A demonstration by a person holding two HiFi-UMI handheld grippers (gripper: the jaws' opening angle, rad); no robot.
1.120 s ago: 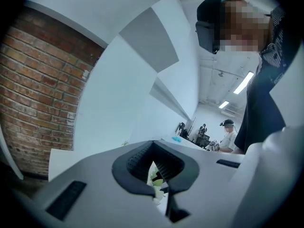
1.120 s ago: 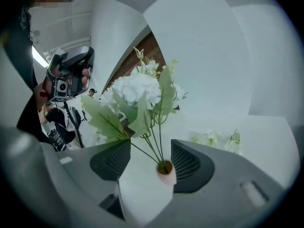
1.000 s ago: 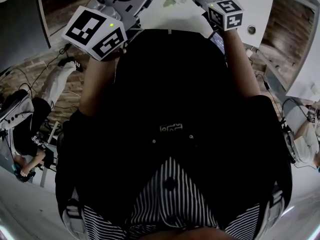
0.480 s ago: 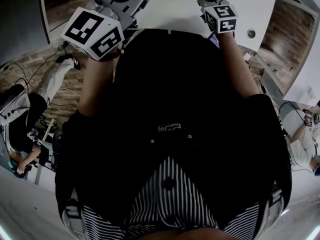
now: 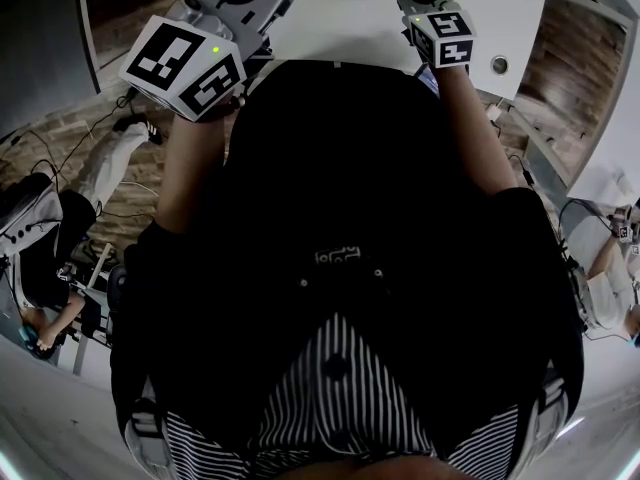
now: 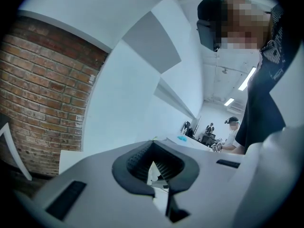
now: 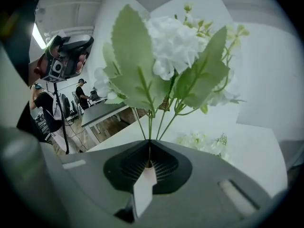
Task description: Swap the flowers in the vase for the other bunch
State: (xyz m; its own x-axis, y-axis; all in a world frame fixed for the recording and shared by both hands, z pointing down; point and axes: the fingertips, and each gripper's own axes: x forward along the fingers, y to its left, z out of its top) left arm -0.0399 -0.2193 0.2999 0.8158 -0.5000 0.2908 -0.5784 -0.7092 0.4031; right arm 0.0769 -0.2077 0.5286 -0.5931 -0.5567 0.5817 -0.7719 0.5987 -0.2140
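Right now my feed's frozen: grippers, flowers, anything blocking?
Right gripper just closed on white flower stems. Left gripper shut, empty. Second bunch on table. Nothing blocking.

The white desk (image 5: 340, 23) ran across the top of the head view, its near edge just beyond the person's body. A small round grommet (image 5: 499, 65) was set into its surface near the right corner. In the right gripper view, a bunch of white flowers (image 7: 202, 141) sat low on the desk's pale top. Beside the desk, a wood-plank floor (image 5: 575, 63) showed.
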